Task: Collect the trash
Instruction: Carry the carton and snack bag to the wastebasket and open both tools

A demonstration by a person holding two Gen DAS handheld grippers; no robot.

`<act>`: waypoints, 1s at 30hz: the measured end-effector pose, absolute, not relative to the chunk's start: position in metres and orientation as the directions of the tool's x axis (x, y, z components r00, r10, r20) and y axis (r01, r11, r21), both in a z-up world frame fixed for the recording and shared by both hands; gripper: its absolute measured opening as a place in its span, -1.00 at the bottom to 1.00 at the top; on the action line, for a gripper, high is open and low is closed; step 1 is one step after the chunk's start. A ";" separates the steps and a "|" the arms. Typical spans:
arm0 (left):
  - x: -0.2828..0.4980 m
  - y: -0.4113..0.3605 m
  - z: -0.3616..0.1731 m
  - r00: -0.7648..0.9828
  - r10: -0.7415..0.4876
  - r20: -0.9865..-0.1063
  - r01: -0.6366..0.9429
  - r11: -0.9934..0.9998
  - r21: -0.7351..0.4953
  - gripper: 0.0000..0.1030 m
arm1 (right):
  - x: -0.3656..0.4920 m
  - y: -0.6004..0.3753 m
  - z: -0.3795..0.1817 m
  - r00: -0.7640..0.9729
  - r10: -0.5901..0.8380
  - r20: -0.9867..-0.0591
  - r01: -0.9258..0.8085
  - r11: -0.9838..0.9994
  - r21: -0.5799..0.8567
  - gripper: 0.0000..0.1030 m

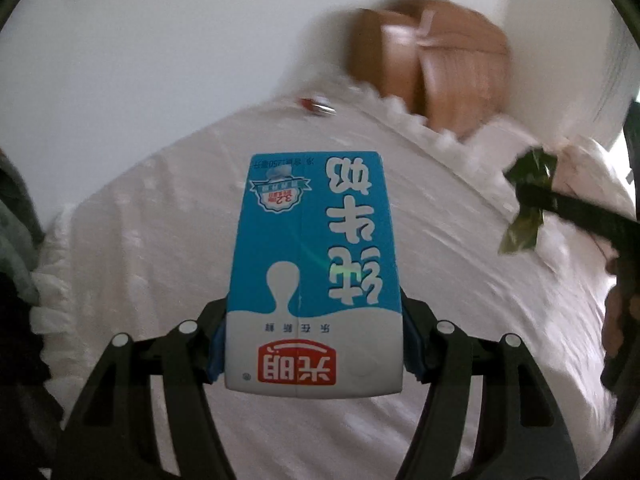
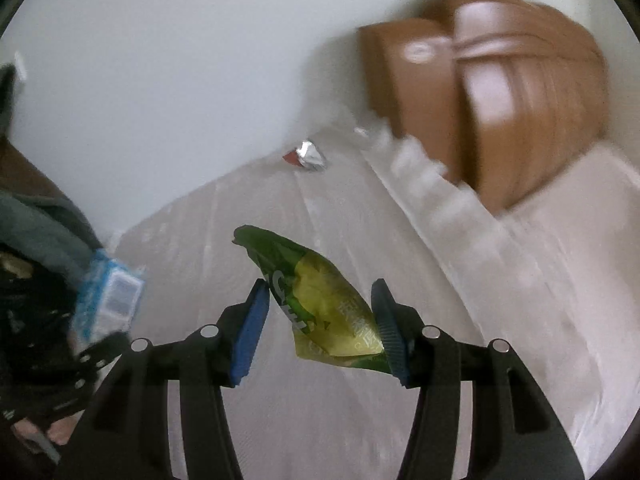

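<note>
Two grips hold trash: left gripper (image 1: 314, 344) clamps milk carton (image 1: 314, 272), right gripper (image 2: 320, 332) pinches green wrapper (image 2: 320, 304); cardboard box (image 2: 500, 96) lies at one o'clock.

I hold a milk carton (image 1: 312, 280) up over the bed (image 1: 160, 220) in my left gripper (image 1: 314, 344). To its right, my right gripper (image 2: 320, 328) holds a snack bag (image 2: 320, 300). A small wrapper (image 2: 308, 156) lies at the bed's far edge. A box (image 2: 480, 92) stands behind the bed, to the right.
</note>
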State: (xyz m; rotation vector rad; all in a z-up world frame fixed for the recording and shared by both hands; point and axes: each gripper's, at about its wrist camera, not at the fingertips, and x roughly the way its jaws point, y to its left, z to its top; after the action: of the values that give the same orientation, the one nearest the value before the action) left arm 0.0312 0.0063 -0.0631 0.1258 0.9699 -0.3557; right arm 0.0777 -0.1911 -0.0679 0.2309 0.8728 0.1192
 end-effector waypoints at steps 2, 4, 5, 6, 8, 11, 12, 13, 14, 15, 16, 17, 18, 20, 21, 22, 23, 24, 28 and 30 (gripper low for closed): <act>0.016 -0.014 -0.066 0.496 -0.264 -0.827 0.392 0.918 -0.058 0.23 | 0.029 -0.206 -0.070 0.621 0.179 -0.763 0.035 0.966 0.255 0.04; -0.004 -0.036 -0.064 0.474 -0.291 -0.831 0.444 0.894 -0.059 0.23 | -0.004 -0.218 -0.073 0.601 0.156 -0.784 0.069 0.967 0.245 0.04; -0.015 -0.048 -0.063 0.464 -0.305 -0.831 0.473 0.879 -0.059 0.23 | -0.027 -0.226 -0.074 0.587 0.140 -0.797 0.098 0.965 0.242 0.04; -0.022 -0.057 -0.063 0.459 -0.314 -0.831 0.491 0.870 -0.058 0.23 | -0.039 -0.231 -0.072 0.581 0.134 -0.803 0.111 0.964 0.241 0.04; -0.040 -0.080 -0.061 0.437 -0.347 -0.830 0.542 0.838 -0.065 0.23 | -0.076 -0.249 -0.074 0.570 0.099 -0.816 0.178 0.954 0.241 0.04; -0.070 -0.120 -0.056 0.405 -0.399 -0.822 0.629 0.775 -0.067 0.23 | -0.117 -0.270 -0.072 0.581 0.048 -0.812 0.260 0.935 0.241 0.04; -0.080 -0.135 -0.055 0.397 -0.414 -0.819 0.658 0.750 -0.061 0.23 | -0.133 -0.282 -0.069 0.594 0.028 -0.804 0.298 0.921 0.252 0.04; -0.087 -0.146 -0.055 0.390 -0.422 -0.818 0.680 0.731 -0.053 0.23 | -0.144 -0.290 -0.067 0.603 0.010 -0.798 0.325 0.910 0.257 0.04; -0.098 -0.163 -0.055 0.376 -0.431 -0.820 0.710 0.703 -0.044 0.23 | -0.157 -0.294 -0.065 0.607 -0.003 -0.795 0.342 0.903 0.258 0.04; -0.106 -0.175 -0.055 0.362 -0.440 -0.822 0.732 0.680 -0.041 0.23 | -0.166 -0.300 -0.064 0.609 -0.016 -0.793 0.359 0.897 0.258 0.04; -0.116 -0.192 -0.056 0.340 -0.457 -0.822 0.764 0.644 -0.042 0.23 | -0.180 -0.309 -0.061 0.615 -0.038 -0.788 0.386 0.885 0.259 0.04; -0.127 -0.208 -0.056 0.311 -0.477 -0.822 0.795 0.604 -0.050 0.23 | -0.197 -0.319 -0.057 0.623 -0.061 -0.779 0.412 0.873 0.261 0.04; -0.134 -0.220 -0.057 0.289 -0.488 -0.824 0.816 0.576 -0.055 0.23 | -0.216 -0.328 -0.053 0.629 -0.089 -0.772 0.439 0.861 0.258 0.04; -0.151 -0.249 -0.063 0.238 -0.504 -0.830 0.858 0.509 -0.063 0.23 | -0.238 -0.341 -0.050 0.627 -0.132 -0.768 0.478 0.844 0.244 0.04; -0.161 -0.268 -0.069 0.204 -0.504 -0.839 0.880 0.469 -0.068 0.23 | -0.251 -0.347 -0.049 0.624 -0.148 -0.767 0.494 0.836 0.240 0.04; -0.167 -0.279 -0.074 0.189 -0.499 -0.846 0.891 0.450 -0.066 0.23 | -0.271 -0.358 -0.047 0.617 -0.181 -0.765 0.530 0.815 0.235 0.04; -0.173 -0.292 -0.079 0.174 -0.495 -0.851 0.901 0.428 -0.064 0.23 | -0.278 -0.363 -0.048 0.615 -0.191 -0.765 0.542 0.807 0.235 0.04; -0.181 -0.306 -0.086 0.161 -0.484 -0.860 0.913 0.405 -0.056 0.23 | -0.291 -0.371 -0.048 0.610 -0.209 -0.765 0.566 0.790 0.235 0.04; -0.197 -0.339 -0.103 0.159 -0.446 -0.881 0.930 0.367 -0.018 0.23 | -0.326 -0.392 -0.053 0.595 -0.254 -0.763 0.626 0.742 0.241 0.04; -0.204 -0.346 -0.106 0.150 -0.444 -0.883 0.937 0.349 -0.016 0.23 | -0.342 -0.402 -0.056 0.593 -0.262 -0.762 0.642 0.725 0.250 0.04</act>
State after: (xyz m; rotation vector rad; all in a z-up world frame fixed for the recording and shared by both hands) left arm -0.2039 -0.3464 -0.1055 0.6421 0.9518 -1.0962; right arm -0.3419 -0.4019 -0.0558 0.5459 0.7691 -0.5566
